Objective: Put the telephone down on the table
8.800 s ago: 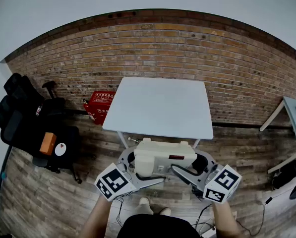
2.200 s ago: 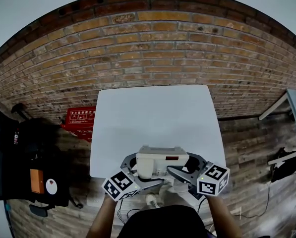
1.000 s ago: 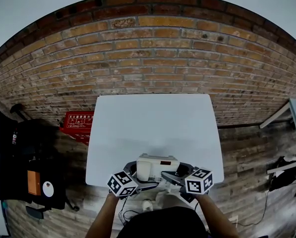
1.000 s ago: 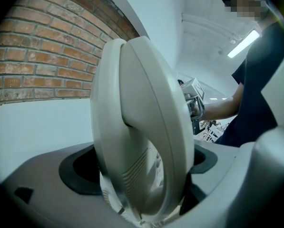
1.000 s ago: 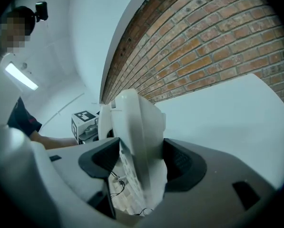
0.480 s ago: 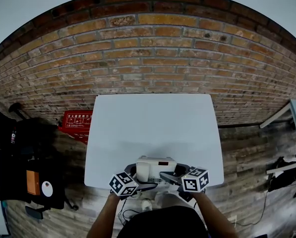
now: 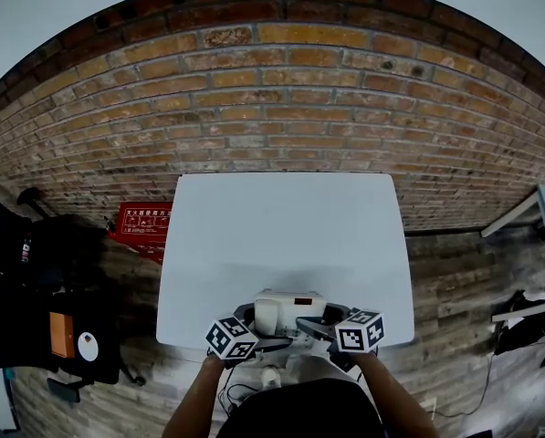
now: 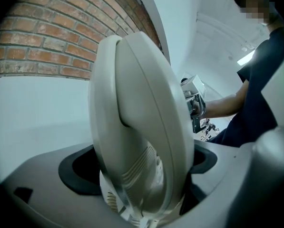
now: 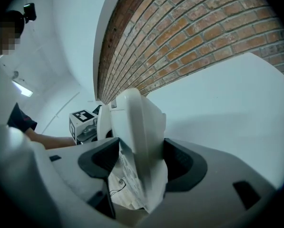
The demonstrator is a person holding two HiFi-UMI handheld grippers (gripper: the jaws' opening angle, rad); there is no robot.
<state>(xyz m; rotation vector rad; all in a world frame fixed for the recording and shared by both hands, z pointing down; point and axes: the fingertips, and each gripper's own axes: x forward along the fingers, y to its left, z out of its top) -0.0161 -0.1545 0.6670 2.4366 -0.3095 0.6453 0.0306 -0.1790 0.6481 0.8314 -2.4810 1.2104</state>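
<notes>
**Telephone held at both ends, over the table's near edge**

The telephone (image 7: pixel 288 310) is a cream desk set with a hard plastic shell, and its handset sits in the cradle at my left end. It hangs between my two grippers over the near edge of the white table (image 7: pixel 281 226). I can't tell whether its base touches the top yet.

My left gripper (image 8: pixel 142 175) is clamped across the handset end, with the dark pads pressed on either side of the body. My right gripper (image 9: pixel 142 163) is clamped the same way on the opposite end, jaws tight on the thin edge of the shell.

Handling, my guess:
- It is rigid, so it won't flex in the grip.
- It is light to moderate in weight, but wide, so holding both ends makes sense.
- The plastic is smooth and curved, so it could slip or twist if one side loosens first.
- The handset only rests in the cradle and could tip out if the set tilts, so I'd keep it level.
- I'd lower it flat and free both ends together.

There is plenty of open white tabletop beyond the phone, and the brick wall (image 7: pixel 272 108) is behind it.

The only container I can see is a red crate (image 7: pixel 142 222) on the floor just left of the table, by the wall. I can't make out its contents. A black chair (image 7: pixel 35 281) stands further left, well apart.
</notes>
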